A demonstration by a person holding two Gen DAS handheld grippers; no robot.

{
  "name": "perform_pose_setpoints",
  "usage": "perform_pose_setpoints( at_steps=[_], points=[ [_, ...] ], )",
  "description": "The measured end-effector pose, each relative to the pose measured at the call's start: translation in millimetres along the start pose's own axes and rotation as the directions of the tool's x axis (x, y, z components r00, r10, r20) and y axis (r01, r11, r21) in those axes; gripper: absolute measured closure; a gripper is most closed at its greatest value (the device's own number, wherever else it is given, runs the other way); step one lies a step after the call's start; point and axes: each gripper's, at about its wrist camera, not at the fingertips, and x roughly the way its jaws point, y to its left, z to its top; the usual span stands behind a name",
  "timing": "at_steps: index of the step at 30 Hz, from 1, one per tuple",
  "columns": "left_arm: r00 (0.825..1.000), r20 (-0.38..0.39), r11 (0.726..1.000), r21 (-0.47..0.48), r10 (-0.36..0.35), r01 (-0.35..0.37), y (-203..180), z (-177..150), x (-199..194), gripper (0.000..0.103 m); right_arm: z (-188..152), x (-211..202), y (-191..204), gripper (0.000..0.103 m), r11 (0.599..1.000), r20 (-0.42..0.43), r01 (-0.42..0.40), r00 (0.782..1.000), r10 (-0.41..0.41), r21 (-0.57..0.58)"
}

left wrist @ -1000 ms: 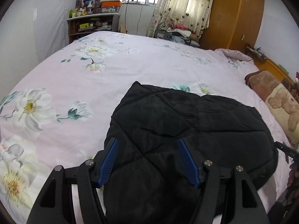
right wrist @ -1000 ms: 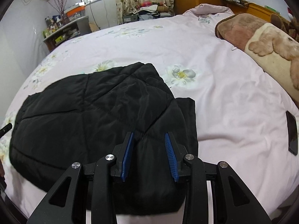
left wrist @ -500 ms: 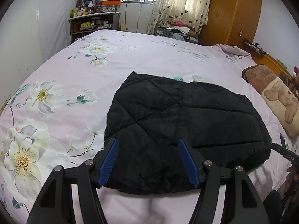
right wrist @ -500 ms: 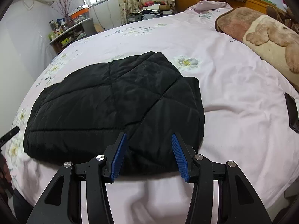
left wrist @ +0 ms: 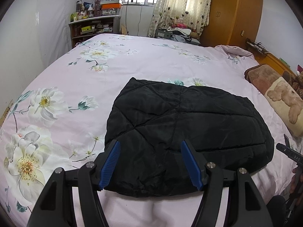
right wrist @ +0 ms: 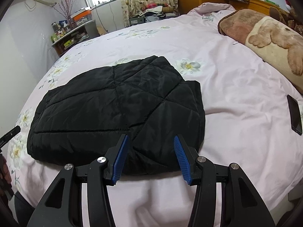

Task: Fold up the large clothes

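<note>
Black quilted jacket (left wrist: 185,128) lies folded into a compact bundle near the front edge of the bed (left wrist: 132,56), on its pink floral cover. Left gripper (left wrist: 149,162) hovers over the bundle's near left part with its blue pads spread and nothing pinched between them. Right gripper (right wrist: 149,156) hangs above the near right corner, its jaws likewise apart and empty. A brown pillow (right wrist: 265,37) with a bear print lies at the bed's right side, and a dark phone (right wrist: 294,114) rests on the cover well apart from the jacket.
</note>
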Motion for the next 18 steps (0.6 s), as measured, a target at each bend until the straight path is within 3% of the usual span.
perform_pose_setpoints(
  at_steps=[6,18],
  points=[
    [1.0,-0.007,1.0,0.007,0.025,-0.025,7.0,2.6,7.4,0.034,6.1,2.1,-12.1,0.047,1.0,0.009,0.012,1.0,-0.012,0.01],
    [0.996,-0.04,0.997,-0.002,0.08,-0.08,36.7,21.4,53.5,0.034,25.8,33.1,-45.9,0.046,0.998,-0.024,0.037,0.999,-0.035,0.052]
  ],
)
